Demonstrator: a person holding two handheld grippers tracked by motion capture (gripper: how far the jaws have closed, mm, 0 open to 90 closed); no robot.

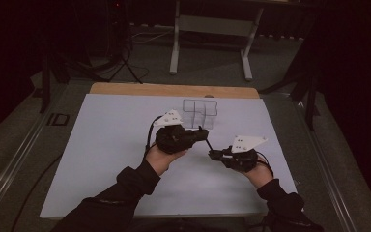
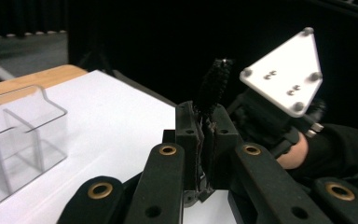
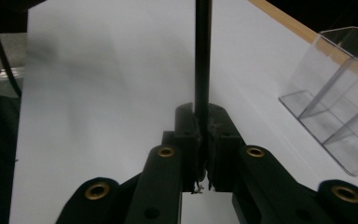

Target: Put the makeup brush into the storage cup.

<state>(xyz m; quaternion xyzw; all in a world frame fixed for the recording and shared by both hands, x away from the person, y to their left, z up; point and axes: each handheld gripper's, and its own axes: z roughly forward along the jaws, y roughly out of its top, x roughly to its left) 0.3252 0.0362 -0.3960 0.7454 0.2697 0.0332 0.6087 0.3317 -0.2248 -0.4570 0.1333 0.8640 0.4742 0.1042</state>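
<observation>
Desk [image 1: 101, 159] surface is a white sheet over a wooden top, whose bare strip shows along the far edge. Near that far edge stands a clear plastic organizer [image 1: 200, 113] with open compartments. In front of it, mid-desk, the left claw [image 1: 204, 133] and right claw [image 1: 212, 154] share a thin black brush wand [image 1: 206, 143], held above the sheet. The left claw is clamped on the bristly end [image 2: 213, 86], the right claw pinched shut on the smooth stem [image 3: 203, 56]. The wand looks light, stiff and slim; the bristles are soft and would give, so the stem seems the surer place to grip.
</observation>
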